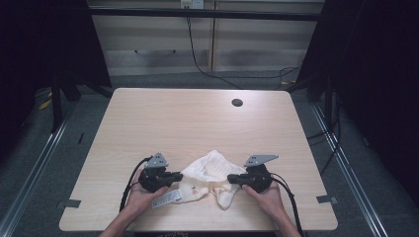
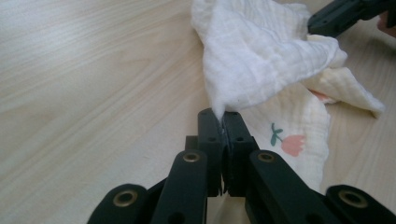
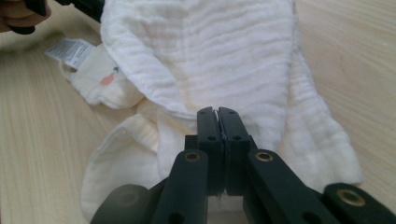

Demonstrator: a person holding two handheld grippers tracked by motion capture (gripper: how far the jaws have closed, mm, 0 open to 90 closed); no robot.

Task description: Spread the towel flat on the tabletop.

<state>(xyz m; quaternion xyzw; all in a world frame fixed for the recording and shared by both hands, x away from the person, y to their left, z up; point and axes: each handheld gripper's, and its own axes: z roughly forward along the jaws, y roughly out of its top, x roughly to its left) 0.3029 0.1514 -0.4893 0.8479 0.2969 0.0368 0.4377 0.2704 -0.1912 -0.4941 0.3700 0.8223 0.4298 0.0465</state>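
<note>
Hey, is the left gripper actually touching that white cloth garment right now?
Touching. In the left gripper view, the left gripper has its jaws shut on an edge of the white garment, with the fabric pinched between them and rising out of the tips.

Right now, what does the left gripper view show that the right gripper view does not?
Left gripper view: a pink flower print with a green stem on the cream cloth, and the left gripper pinching a cloth edge. Right gripper view: a white care label, and the right gripper shut on a cloth fold. Both: the same cloth on the wooden table, with the other gripper at a top corner.
</note>
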